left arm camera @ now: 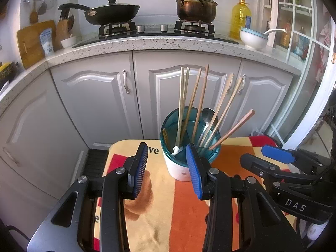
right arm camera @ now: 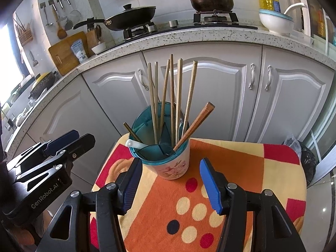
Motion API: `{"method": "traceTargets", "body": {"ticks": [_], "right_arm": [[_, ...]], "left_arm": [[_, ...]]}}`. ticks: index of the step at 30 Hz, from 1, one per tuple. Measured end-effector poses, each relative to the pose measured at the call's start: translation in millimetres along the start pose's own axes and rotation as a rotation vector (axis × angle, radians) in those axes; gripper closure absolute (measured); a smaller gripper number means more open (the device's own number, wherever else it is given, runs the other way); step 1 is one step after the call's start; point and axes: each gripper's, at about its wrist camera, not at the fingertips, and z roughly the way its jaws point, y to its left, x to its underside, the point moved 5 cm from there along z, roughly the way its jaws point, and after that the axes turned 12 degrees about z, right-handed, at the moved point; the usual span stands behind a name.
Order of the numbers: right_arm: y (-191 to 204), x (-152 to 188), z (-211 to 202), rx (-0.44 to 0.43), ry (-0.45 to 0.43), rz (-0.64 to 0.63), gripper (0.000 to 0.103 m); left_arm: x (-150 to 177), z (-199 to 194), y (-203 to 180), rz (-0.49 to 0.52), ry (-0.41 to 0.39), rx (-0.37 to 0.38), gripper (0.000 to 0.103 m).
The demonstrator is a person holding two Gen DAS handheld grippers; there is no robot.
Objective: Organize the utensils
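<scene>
Both grippers, left (left arm camera: 167, 169) and right (right arm camera: 171, 183), gape empty. Chopsticks (right arm camera: 172, 96) in the holder (right arm camera: 174, 166) at 12 o'clock look light, stiff, slippery; pinch near the tops.

Grey cabinets (left arm camera: 100, 96), speckled countertop (left arm camera: 168, 43)

wood, plastic, fleece
matt wooden chopsticks (right arm camera: 172, 96) in a glossy teal plastic holder (right arm camera: 166, 159); fuzzy fleece cloth (right arm camera: 231, 168); shiny metal spoon (left arm camera: 206, 115).
</scene>
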Motion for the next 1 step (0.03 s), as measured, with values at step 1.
{"method": "traceTargets", "body": {"ticks": [1], "right_arm": [[-2.3,0.6,1.4,0.001,0.003,0.004,0.048]], "left_arm": [[0.7,1.8,0.2,-0.002,0.003,0.003,0.066]]}}
